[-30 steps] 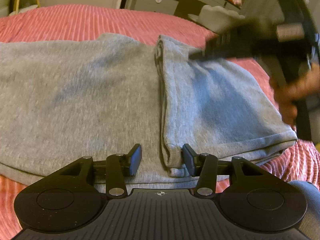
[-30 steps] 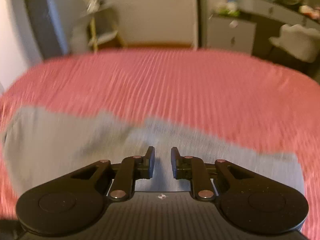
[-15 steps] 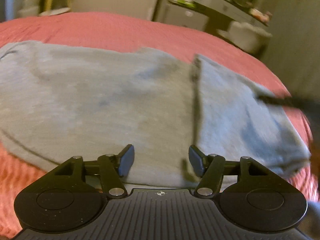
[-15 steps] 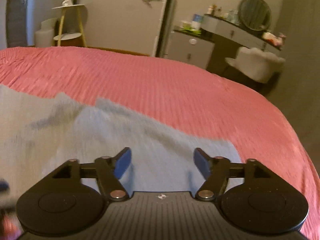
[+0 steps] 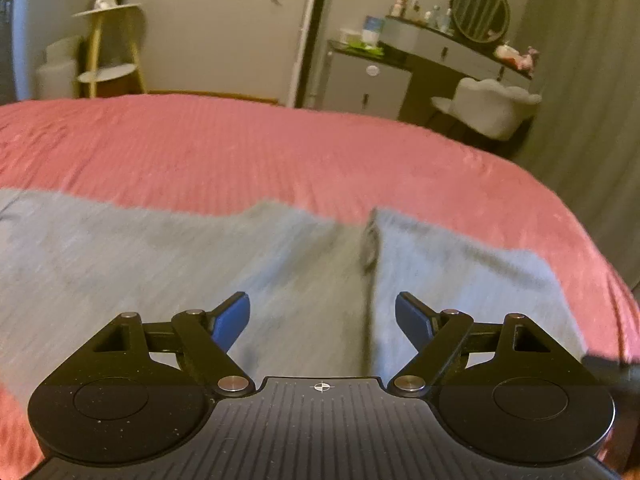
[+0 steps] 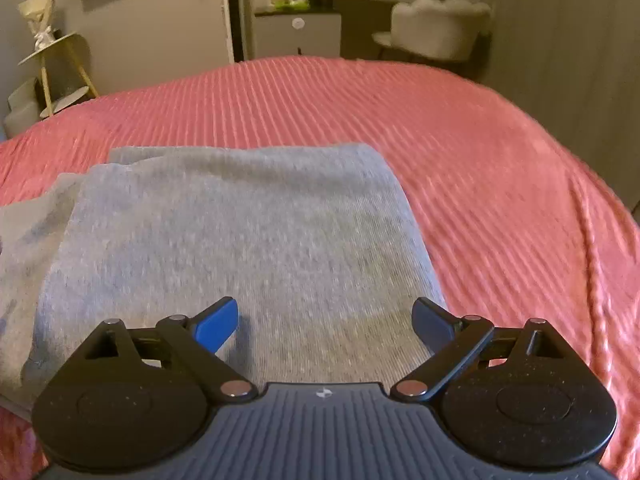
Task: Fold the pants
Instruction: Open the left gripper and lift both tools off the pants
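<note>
Grey pants [image 5: 160,264] lie flat on a pink ribbed bedspread [image 5: 280,152]. One end is folded over, and the fold's edge [image 5: 370,240] runs away from me in the left wrist view. My left gripper [image 5: 322,316] is open and empty, just above the cloth near that edge. In the right wrist view the folded part of the pants [image 6: 248,232] lies in front of me. My right gripper [image 6: 325,322] is wide open and empty over its near right corner.
The bedspread [image 6: 500,184] stretches beyond and right of the pants. Behind the bed stand a white dresser [image 5: 366,80], a dressing table with a round mirror [image 5: 480,12], a pale chair [image 5: 488,106] and a small round side table [image 5: 108,44].
Both grippers opened wider. The left one let go of the folded edge and pulled back and up. The right one swung round and now faces the folded part.
</note>
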`<state>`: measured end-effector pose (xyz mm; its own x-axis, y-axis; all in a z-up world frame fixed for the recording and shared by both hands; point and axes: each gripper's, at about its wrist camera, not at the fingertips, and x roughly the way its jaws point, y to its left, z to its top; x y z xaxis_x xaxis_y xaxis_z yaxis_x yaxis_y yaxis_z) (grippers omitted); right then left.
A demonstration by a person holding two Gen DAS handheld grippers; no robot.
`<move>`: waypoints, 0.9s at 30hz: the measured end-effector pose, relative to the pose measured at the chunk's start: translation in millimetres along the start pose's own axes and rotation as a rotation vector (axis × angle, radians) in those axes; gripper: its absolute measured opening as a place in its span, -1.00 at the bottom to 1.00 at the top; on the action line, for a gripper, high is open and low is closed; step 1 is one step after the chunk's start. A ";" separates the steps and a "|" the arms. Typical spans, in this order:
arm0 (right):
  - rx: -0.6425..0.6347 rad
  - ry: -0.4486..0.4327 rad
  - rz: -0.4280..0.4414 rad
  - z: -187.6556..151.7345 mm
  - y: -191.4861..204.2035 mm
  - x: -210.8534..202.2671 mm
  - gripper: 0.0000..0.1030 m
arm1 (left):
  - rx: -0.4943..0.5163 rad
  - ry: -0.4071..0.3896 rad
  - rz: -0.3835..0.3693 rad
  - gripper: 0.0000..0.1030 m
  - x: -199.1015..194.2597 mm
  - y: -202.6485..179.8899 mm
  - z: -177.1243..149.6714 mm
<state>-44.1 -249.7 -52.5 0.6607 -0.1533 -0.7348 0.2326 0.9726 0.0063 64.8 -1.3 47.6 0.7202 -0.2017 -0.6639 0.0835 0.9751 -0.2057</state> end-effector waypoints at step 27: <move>0.054 0.022 -0.001 -1.0 -3.1 18.2 0.86 | 0.161 0.118 0.125 0.52 29.0 0.1 -40.5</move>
<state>-33.5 -255.4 -66.6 0.6443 -0.1500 -0.7499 0.2723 0.9613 0.0416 57.7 -10.9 -0.8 0.6474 -0.0783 -0.7581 0.1137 0.9935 -0.0055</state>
